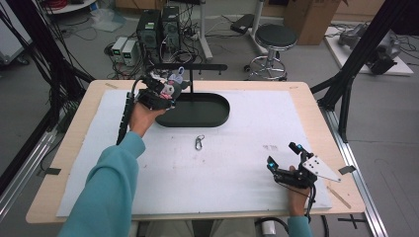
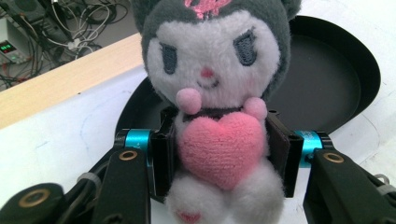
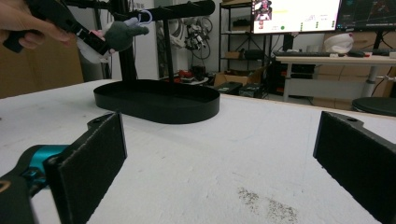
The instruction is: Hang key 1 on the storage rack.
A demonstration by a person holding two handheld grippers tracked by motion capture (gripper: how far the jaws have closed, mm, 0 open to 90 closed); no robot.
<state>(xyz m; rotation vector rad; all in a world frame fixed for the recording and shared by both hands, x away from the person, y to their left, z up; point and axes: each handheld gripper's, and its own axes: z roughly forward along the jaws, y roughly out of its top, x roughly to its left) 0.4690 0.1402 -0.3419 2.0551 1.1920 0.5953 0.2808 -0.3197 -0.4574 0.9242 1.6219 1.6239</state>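
Plush doll [image 2: 215, 116] sits pinched in the left claw [image 2: 219, 154]; right claw [image 3: 219, 163] spread wide, apparently touching nothing.

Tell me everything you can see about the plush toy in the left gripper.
The plush toy is soft fabric: white face, dark grey hood with a pink mark, small pink hands on a pink heart, white feet. It faces the gripper's camera, upright in that view, above the black tray's edge. The left gripper presses its black fingers on both sides of the body.

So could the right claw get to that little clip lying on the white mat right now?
Probably yes. The right claw is open and holds nothing, and the mat between it and the clip is bare. The left claw is busy holding the plush toy.
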